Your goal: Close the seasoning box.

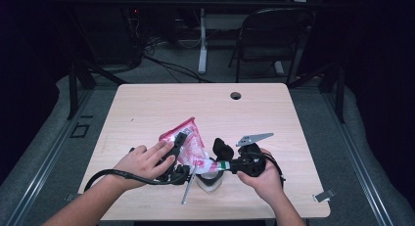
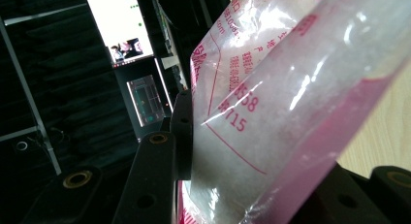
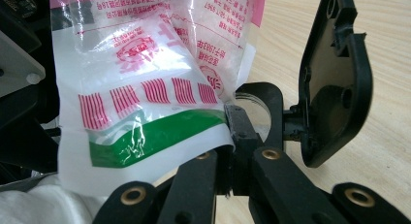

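Plastic bag (image 1: 188, 140) pinched by both, left hand-held gripper (image 1: 177, 146) clamping its side, right hand-held gripper (image 1: 226, 163) level, clamping its edge

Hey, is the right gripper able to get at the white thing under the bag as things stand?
Probably not yet: the right gripper is shut on the plastic bag's edge, and that bag drapes over the white thing.

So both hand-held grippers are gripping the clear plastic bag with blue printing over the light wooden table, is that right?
Not quite: the printing is pink-red, with a green band, not blue. The right gripper view shows this on the clear plastic bag. The rest holds: the left hand-held gripper and the right hand-held gripper both grip that bag over the light wooden table.
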Available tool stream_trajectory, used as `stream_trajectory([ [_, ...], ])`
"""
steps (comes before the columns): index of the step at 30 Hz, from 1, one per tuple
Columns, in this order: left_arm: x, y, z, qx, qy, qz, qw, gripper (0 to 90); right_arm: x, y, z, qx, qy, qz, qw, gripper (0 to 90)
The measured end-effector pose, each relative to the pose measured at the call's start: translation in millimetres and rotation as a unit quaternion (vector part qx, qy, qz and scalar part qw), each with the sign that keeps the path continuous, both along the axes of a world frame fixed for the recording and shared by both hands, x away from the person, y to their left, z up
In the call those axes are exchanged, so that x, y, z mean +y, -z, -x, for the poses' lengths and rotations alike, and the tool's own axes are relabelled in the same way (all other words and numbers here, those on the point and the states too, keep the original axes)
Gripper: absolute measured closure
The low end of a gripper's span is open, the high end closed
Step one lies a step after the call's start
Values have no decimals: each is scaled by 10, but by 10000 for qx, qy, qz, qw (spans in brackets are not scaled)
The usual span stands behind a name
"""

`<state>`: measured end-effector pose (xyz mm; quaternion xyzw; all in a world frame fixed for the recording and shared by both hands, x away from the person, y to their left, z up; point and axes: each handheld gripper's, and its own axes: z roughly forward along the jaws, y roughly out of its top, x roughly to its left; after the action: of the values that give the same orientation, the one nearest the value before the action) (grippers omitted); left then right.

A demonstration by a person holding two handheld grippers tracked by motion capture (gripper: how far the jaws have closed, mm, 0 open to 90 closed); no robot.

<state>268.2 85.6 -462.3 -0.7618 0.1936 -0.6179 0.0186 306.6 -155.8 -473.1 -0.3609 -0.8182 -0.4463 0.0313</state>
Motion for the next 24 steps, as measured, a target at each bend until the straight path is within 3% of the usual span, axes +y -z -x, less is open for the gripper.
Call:
stream_trajectory([
  [17, -23, -24, 2, -56, 39, -219, 9997, 694, -2, 4, 2, 2, 13, -15, 10000, 900],
  [24, -23, -27, 0, -86, 98, -185, 9997, 697, -2, 2, 3, -3, 6, -32, 10000, 900],
])
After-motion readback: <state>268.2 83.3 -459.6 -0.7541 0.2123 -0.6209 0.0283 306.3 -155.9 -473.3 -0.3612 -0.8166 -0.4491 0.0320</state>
